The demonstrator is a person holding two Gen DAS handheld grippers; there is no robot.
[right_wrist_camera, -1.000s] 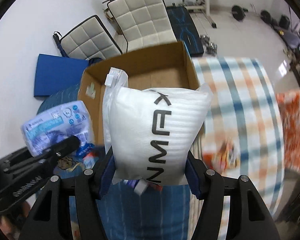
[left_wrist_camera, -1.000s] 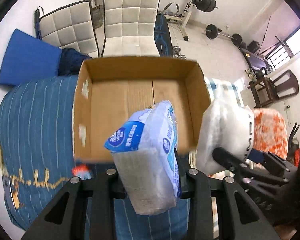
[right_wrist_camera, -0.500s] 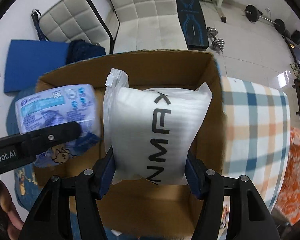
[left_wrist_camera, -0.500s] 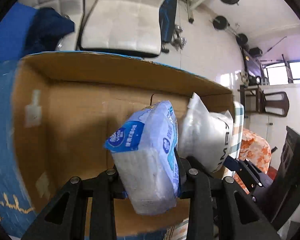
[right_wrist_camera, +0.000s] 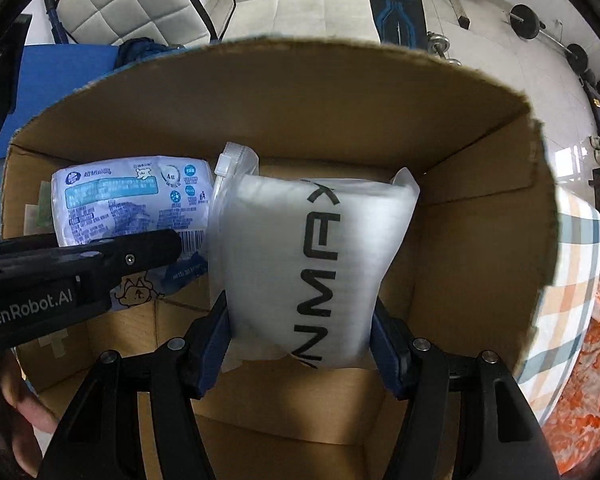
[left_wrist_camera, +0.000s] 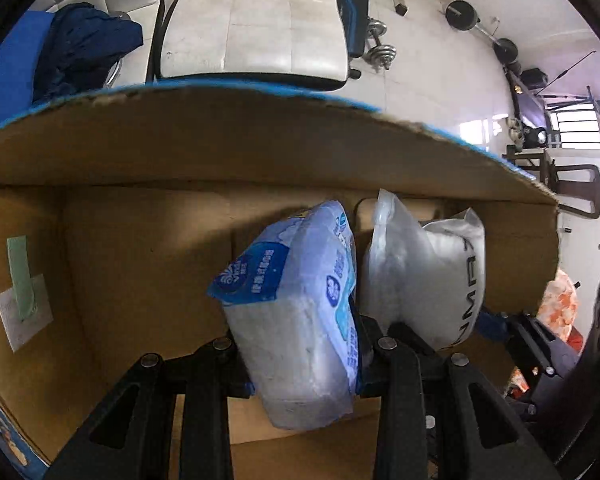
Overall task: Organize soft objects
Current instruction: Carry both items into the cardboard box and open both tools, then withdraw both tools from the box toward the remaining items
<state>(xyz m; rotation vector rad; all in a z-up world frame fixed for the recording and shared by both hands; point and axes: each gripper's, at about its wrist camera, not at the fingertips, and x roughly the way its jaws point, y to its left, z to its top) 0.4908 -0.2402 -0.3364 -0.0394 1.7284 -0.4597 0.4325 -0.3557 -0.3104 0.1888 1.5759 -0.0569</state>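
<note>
Left hand-held gripper (left_wrist_camera: 300, 344) clamping a tissue pack (left_wrist_camera: 296, 320) between both fingers, holding it inside the open cardboard box (left_wrist_camera: 140, 240), above the box floor. Pack tilting, its blue label end pointing up and to the left in the left wrist view. Right hand-held gripper (right_wrist_camera: 300, 336) squeezing a white pouch (right_wrist_camera: 312, 264) at its lower half, blue finger pads (right_wrist_camera: 216, 340) pressing in on both sides. Pouch standing upright within the box, black lettering running along its front, a zip closure (right_wrist_camera: 230, 160) showing at its upper left corner. Pack and pouch hanging side by side, just beside each other, pack to the left; whether touching, impossible to tell. Left hand-held gripper also crossing the lower left of the right wrist view (right_wrist_camera: 80, 264), partly covering the pack (right_wrist_camera: 132, 204). Pieces of tape (left_wrist_camera: 24, 280) sticking to the left box wall. Beyond the far box wall, white padded chairs (left_wrist_camera: 256, 20) standing on a tiled floor, dumbbells (left_wrist_camera: 380, 50) lying near them. Checked cloth (right_wrist_camera: 568, 264) showing to the right of the box.
</note>
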